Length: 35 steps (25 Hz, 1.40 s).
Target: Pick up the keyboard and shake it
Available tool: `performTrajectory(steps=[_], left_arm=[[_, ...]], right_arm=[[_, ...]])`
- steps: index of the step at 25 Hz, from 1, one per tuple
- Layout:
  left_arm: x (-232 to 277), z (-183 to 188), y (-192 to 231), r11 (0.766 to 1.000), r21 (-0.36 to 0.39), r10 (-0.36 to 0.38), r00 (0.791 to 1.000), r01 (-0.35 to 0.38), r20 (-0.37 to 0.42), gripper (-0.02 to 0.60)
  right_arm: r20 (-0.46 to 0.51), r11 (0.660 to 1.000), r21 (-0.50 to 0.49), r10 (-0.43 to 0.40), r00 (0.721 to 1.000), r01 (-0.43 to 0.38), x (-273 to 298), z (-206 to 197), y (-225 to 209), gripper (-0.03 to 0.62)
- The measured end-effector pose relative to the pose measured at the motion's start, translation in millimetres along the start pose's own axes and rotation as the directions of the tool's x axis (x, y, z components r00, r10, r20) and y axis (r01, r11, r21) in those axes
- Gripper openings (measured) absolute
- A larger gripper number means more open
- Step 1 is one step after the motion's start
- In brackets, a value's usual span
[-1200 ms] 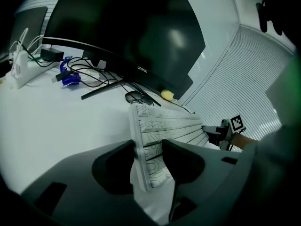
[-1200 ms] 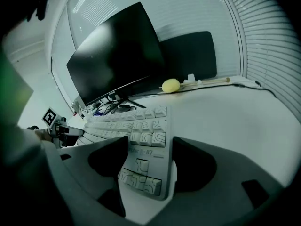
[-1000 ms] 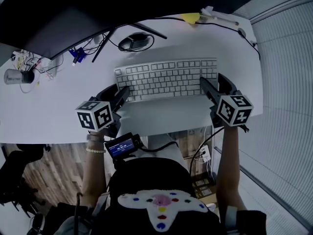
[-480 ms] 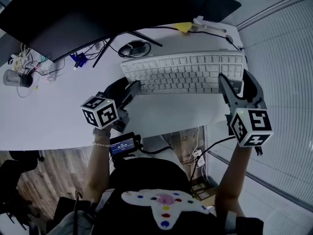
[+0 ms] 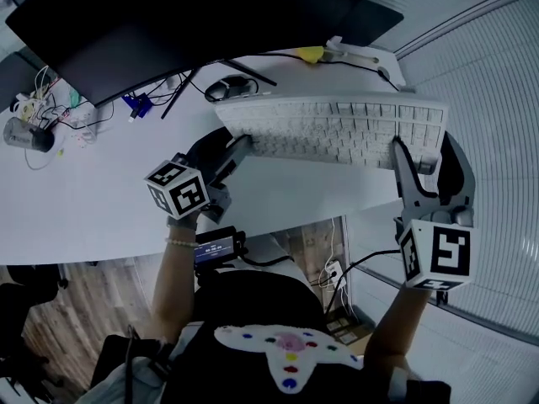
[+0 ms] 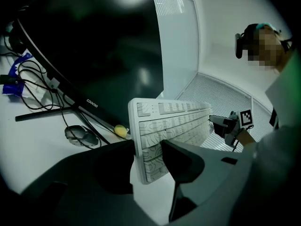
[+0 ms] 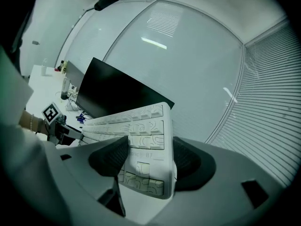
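Now: keyboard (image 5: 337, 129) held clear of table (image 5: 101, 192).
I see left gripper (image 5: 240, 147) clamped on its left end, right gripper (image 5: 415, 160) on its right.

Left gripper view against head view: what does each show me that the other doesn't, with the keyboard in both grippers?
Only the left gripper view: the left gripper's jaws pressed on both faces of the keyboard's left end, seen close. Only the head view: the wooden floor and the small lit screen at the person's waist. Both: the keyboard, the right gripper clamped on its right end, the monitor and the mouse.
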<state>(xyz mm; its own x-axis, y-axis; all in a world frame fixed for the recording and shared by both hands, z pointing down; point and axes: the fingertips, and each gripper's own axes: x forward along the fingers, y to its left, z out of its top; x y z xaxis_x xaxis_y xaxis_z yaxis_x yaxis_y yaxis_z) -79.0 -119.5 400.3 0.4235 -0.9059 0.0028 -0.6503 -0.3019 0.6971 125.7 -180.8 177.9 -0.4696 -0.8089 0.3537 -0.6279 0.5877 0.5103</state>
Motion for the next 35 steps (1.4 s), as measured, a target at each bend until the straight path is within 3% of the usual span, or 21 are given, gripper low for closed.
performTrajectory(steps=[6,16,27,32,35], left_arm=[[4.9,10.7,-8.2,0.998,-0.002,-0.062,0.997,0.062,0.045,0.190],[0.7,11.0,-7.8,0.998,0.002,-0.057,0.998,0.057,0.014,0.190],[-20.6,11.2,-5.8,0.991,0.058,0.124,0.988,-0.119,-0.095,0.190],[-39.4,8.0,-5.5,0.977,0.039,0.214,0.967,-0.211,-0.135,0.190],[-53.3,-7.7,15.6,0.957,0.037,0.289,0.942,-0.287,-0.169,0.190]], right_arm=[[0.048,0.994,-0.106,-0.034,0.998,0.039,-17.3,29.4,4.3,0.313],[0.049,0.996,-0.081,-0.039,0.998,0.043,-17.6,28.0,6.1,0.313],[0.033,0.985,0.152,0.084,0.996,-0.088,16.9,-23.7,-4.4,0.313],[0.004,0.963,0.212,0.172,0.985,-0.169,33.7,-35.0,3.6,0.313],[-0.002,0.936,0.262,0.243,0.970,-0.234,60.3,-62.5,25.8,0.313]])
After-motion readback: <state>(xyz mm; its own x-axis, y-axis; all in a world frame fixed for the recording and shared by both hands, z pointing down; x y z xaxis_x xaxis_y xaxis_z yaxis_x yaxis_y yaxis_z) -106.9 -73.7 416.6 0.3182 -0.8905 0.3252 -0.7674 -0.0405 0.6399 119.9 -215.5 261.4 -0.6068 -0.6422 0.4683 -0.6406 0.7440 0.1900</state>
